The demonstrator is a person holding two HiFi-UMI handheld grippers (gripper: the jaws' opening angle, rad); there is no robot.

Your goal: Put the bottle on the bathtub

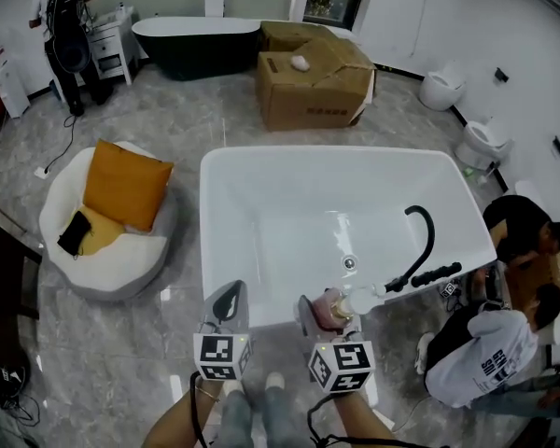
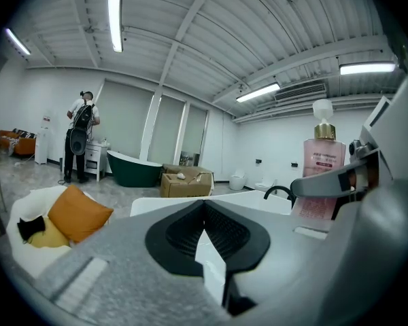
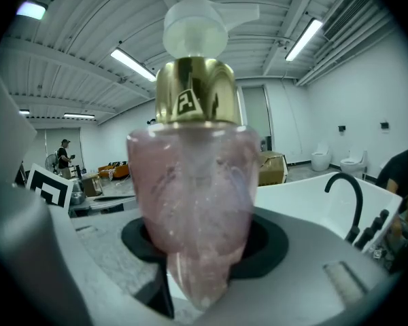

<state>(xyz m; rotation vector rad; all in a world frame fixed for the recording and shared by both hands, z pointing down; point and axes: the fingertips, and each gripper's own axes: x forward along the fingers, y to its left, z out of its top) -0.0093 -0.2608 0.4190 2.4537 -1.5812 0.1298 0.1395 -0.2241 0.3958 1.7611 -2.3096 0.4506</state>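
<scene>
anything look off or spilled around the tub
Nothing stands out. The pink bottle stands upright, clamped in the right gripper near the rim of the white bathtub; no spill shows. The left gripper is shut, empty.

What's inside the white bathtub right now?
Only its drain shows in the bathtub; the near wall is partly covered by the bottle.
</scene>
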